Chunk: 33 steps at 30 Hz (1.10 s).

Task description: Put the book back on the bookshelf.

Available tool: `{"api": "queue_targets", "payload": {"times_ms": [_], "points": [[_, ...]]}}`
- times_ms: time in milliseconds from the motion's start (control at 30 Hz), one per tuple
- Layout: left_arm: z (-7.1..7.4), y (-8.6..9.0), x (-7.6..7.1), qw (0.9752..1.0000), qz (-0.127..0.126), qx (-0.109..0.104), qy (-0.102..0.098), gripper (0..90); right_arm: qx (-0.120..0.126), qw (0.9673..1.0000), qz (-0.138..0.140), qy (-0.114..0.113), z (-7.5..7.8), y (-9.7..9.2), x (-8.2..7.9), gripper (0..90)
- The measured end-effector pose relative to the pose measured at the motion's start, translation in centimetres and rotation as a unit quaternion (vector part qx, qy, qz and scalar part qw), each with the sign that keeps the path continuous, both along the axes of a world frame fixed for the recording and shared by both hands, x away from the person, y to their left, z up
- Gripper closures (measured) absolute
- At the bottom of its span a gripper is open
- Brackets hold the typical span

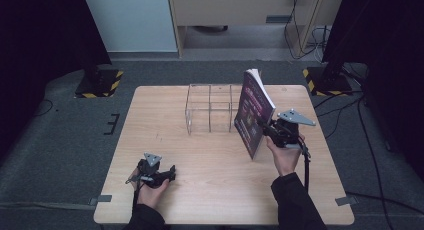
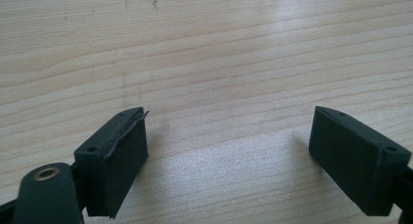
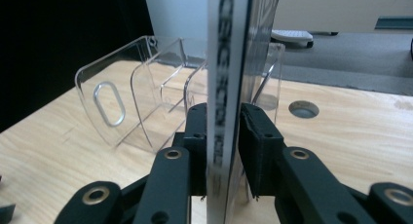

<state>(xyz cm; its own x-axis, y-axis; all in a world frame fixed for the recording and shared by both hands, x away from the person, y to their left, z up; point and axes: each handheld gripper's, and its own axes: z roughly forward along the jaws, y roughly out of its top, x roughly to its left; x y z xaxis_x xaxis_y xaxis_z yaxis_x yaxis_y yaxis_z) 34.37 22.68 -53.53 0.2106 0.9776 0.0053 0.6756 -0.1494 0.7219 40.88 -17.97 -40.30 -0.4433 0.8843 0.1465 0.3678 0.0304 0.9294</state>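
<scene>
A thin purple-covered book (image 1: 252, 112) stands on edge on the wooden table (image 1: 210, 190), just right of a clear acrylic divider rack (image 1: 210, 110). My right gripper (image 1: 264, 130) is shut on the book's lower right side. In the right gripper view the white spine (image 3: 223, 87) runs upright between the two black jaws of my right gripper (image 3: 223, 131), which press on both sides, and the rack (image 3: 146, 102) lies behind and to the left. My left gripper (image 1: 170, 174) rests near the table's front left. Its jaws (image 2: 229, 151) stand wide open over bare wood.
A round hole (image 3: 303, 108) sits in the tabletop at the far right. Black stands with yellow-black striped bases (image 1: 97, 82) (image 1: 325, 80) flank the table's far corners. Cables (image 1: 300, 35) trail on the floor behind, near a wooden cabinet.
</scene>
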Motion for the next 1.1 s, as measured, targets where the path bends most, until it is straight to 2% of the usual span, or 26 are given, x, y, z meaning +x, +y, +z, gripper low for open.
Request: {"api": "queue_targets", "payload": {"times_ms": [100,200,267,433,700,1033,1100], "points": [[0.0,0.0,0.0,1.0,0.0,0.0,0.0,13.1,0.004,1.0,-0.004,-0.005,0.6,0.0,0.4,72.7],[0.0,0.0,0.0,1.0,-0.001,0.0,0.0,13.1,0.001,0.9999,-0.011,0.001,1.1,0.1,0.8,76.4],[0.0,0.0,0.0,1.0,0.0,0.0,0.0,13.1,0.0,0.9998,-0.019,0.005,1.1,0.2,0.8,81.3],[0.0,0.0,0.0,1.0,0.0,0.0,0.0,13.1,0.001,0.9992,-0.038,0.007,1.2,0.3,0.7,82.7],[0.0,0.0,0.0,1.0,0.0,0.0,0.0,13.1,-0.005,0.9991,-0.039,-0.017,1.4,1.4,0.9,82.9],[0.0,0.0,0.0,1.0,-0.001,0.001,0.0,13.1,-0.008,0.9977,-0.054,-0.04,2.3,2.6,2.6,82.9],[0.0,0.0,0.0,1.0,-0.001,0.001,0.0,13.1,-0.006,0.997,-0.063,-0.045,2.1,2.8,3.5,82.9]]}}
